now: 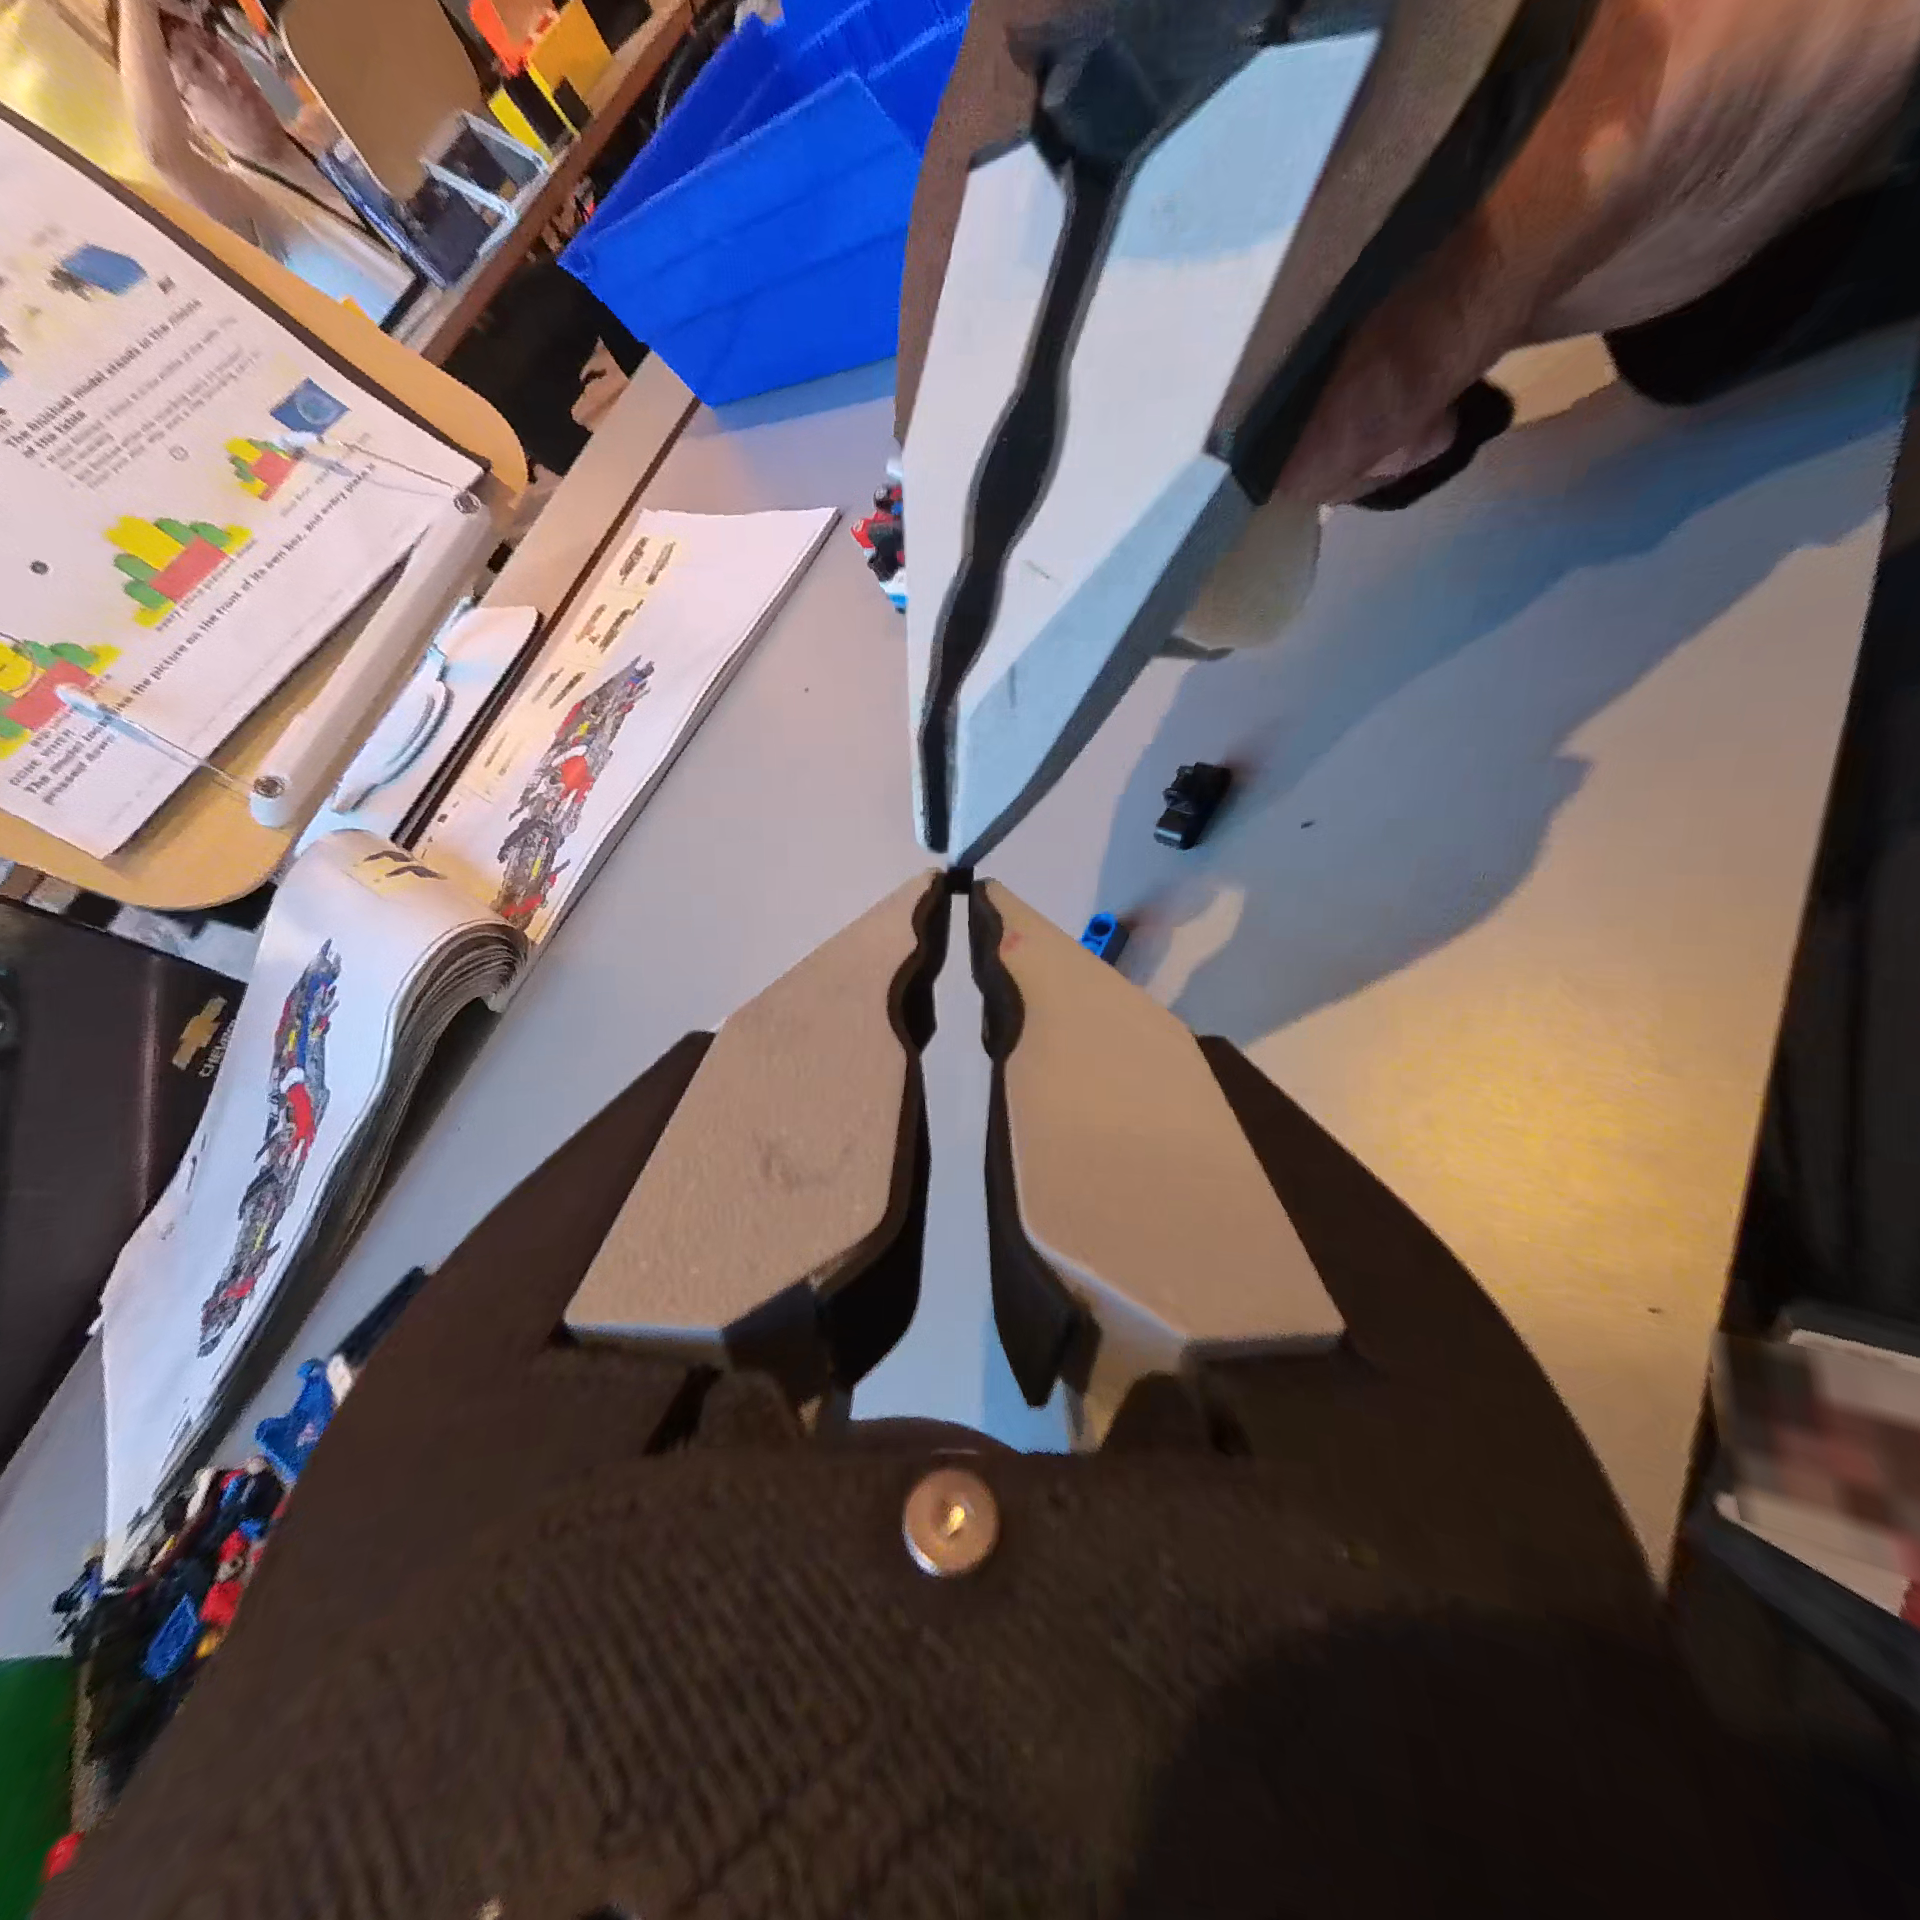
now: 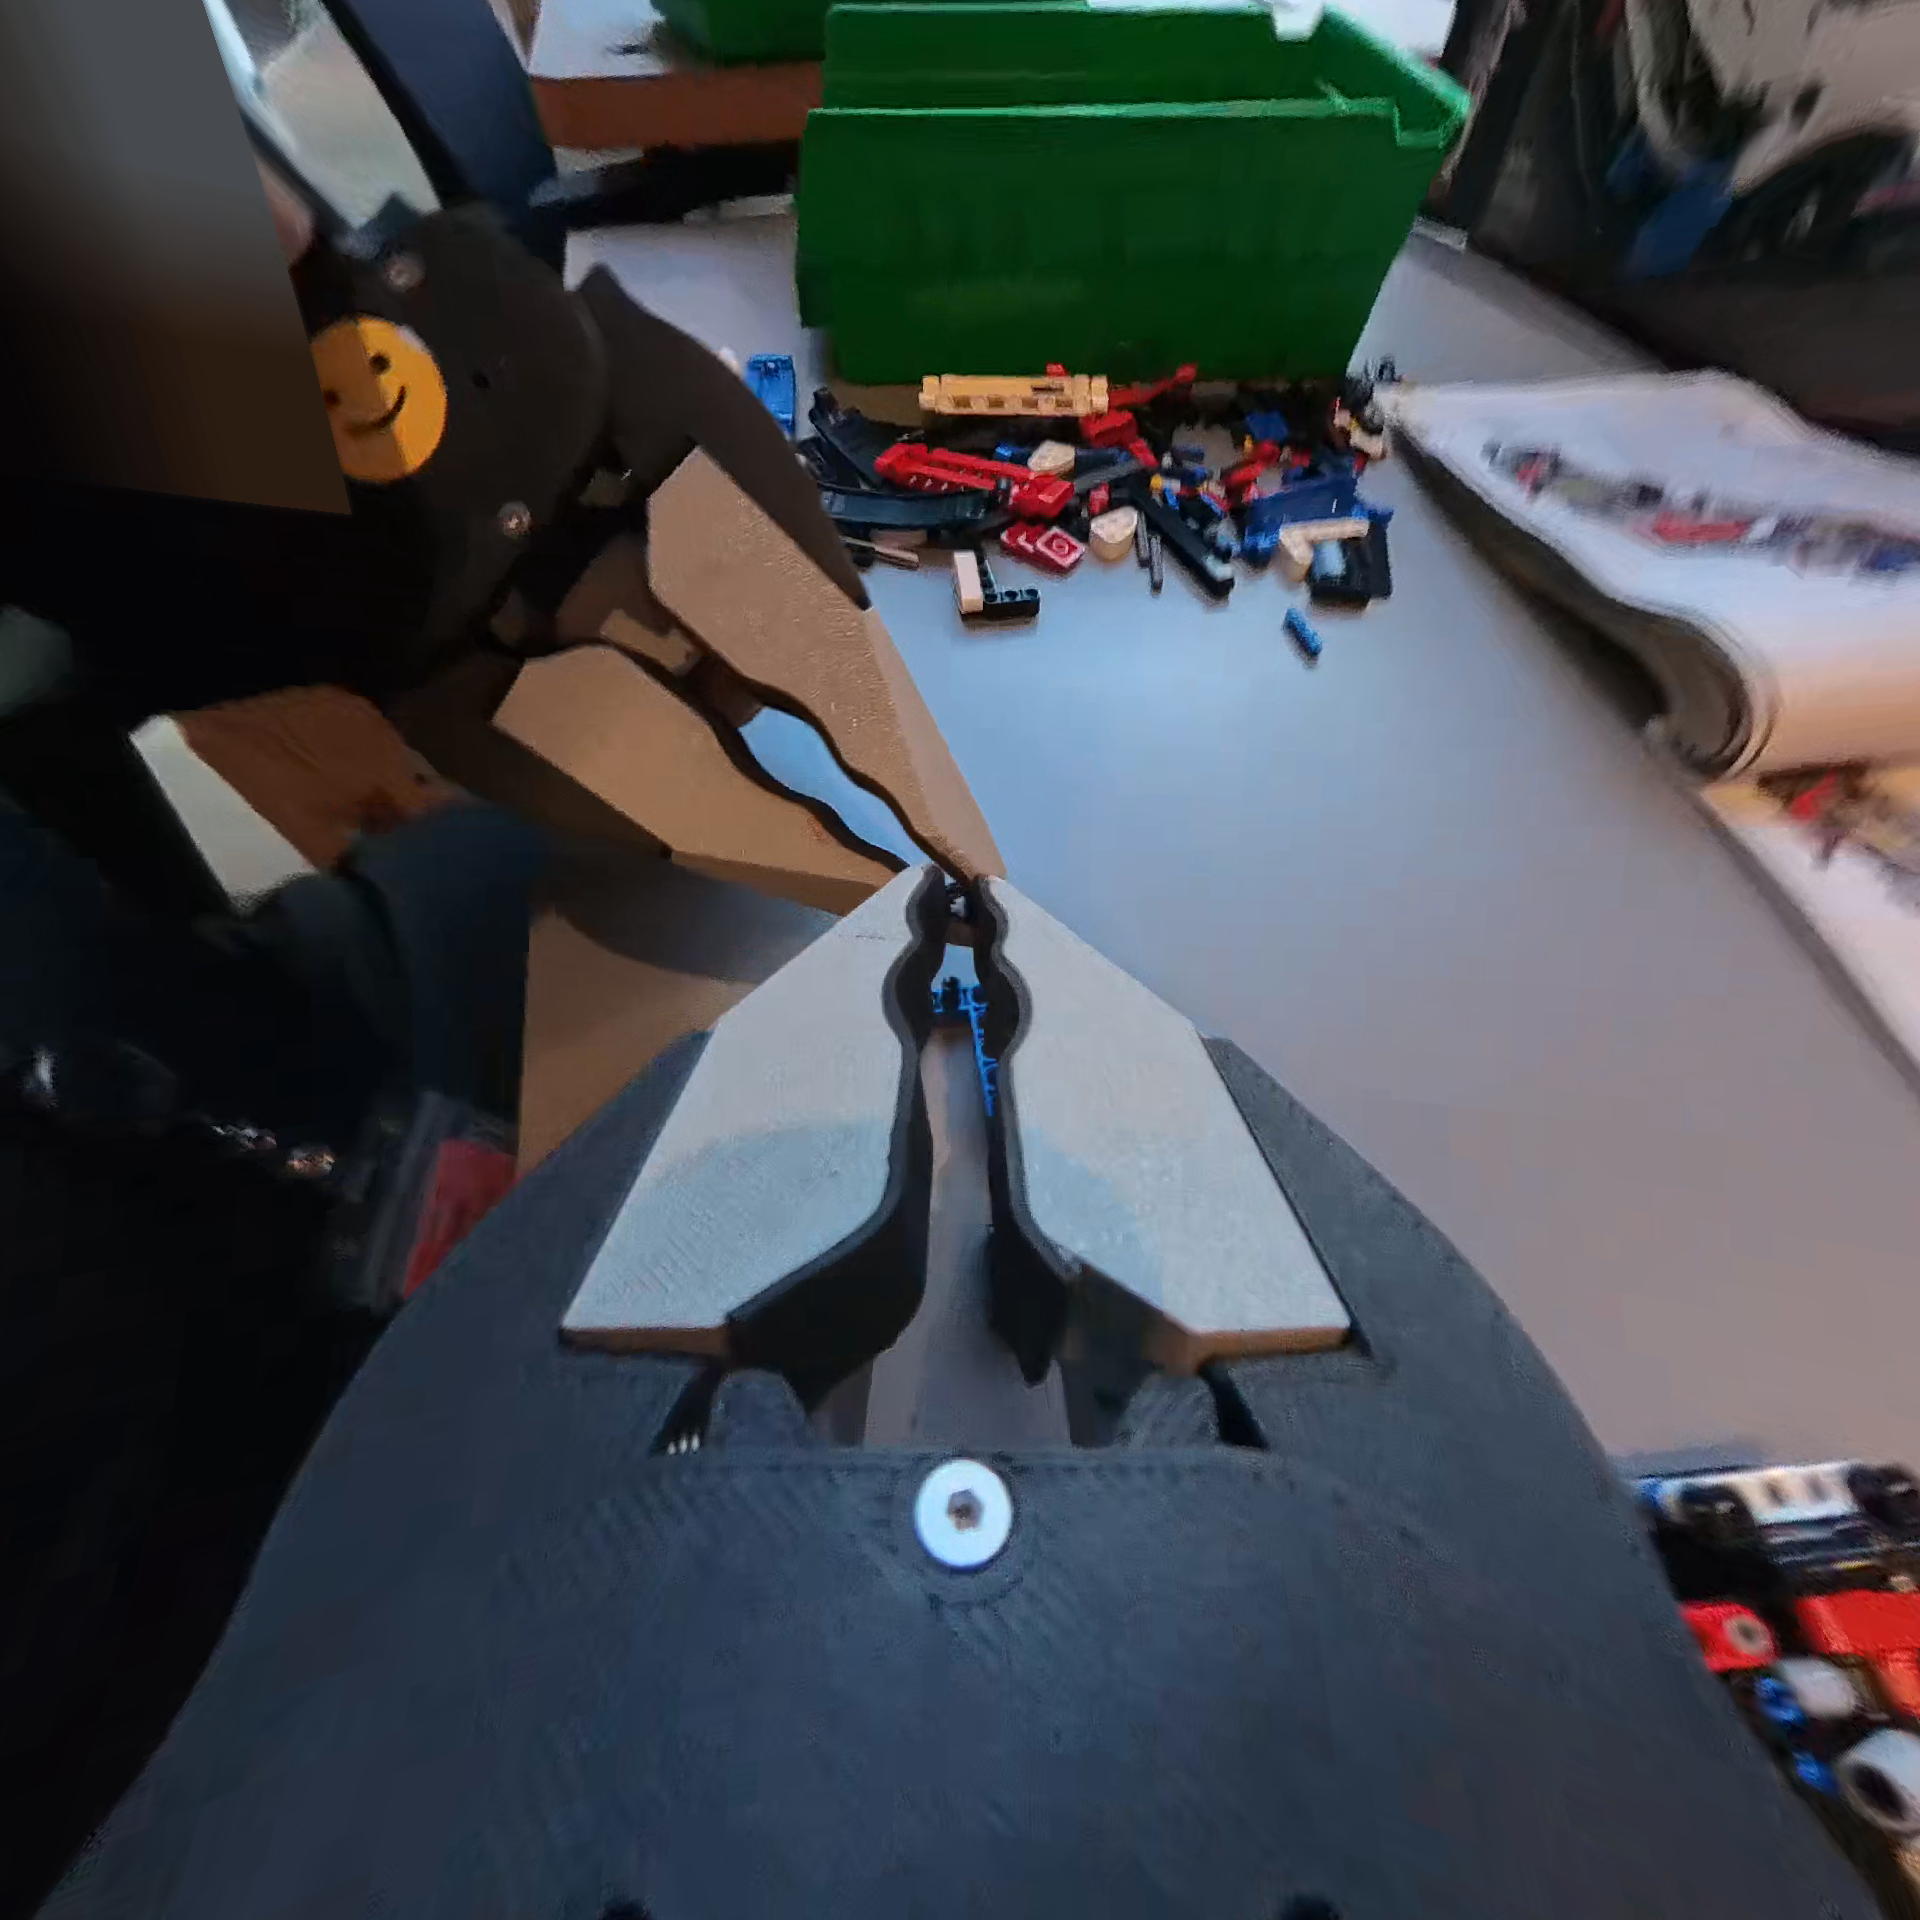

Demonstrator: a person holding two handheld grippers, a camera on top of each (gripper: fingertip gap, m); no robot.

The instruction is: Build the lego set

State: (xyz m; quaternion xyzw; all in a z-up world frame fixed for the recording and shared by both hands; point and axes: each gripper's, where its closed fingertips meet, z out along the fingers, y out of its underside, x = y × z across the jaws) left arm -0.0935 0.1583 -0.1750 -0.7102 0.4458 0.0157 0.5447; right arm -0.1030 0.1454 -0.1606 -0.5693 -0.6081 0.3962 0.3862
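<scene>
My left gripper [image 1: 957, 885] and my right gripper [image 2: 961, 902] meet tip to tip above the grey table [image 1: 1455, 1091]. Both are shut, with a small dark piece [image 1: 958, 881] pinched where the tips touch; it also shows in the right wrist view [image 2: 957, 906]. I cannot tell if it is one piece or two. The right gripper [image 1: 940, 844] comes down from above in the left wrist view. The left gripper [image 2: 940, 871] comes in from the left in the right wrist view. A blue piece [image 2: 977, 1039] shows in the gap between the right fingers; whether it is held is unclear.
A black piece [image 1: 1193, 802] and a small blue piece [image 1: 1103, 932] lie on the table by the tips. An open instruction booklet [image 1: 623, 675] lies at left. A pile of loose pieces [image 2: 1122, 499] fronts a green bin [image 2: 1091, 208]. A part-built model [image 2: 1808, 1621] sits at lower right. A blue bin [image 1: 748, 239] stands behind. My two grippers' fingertips are within a few centimetres of each other.
</scene>
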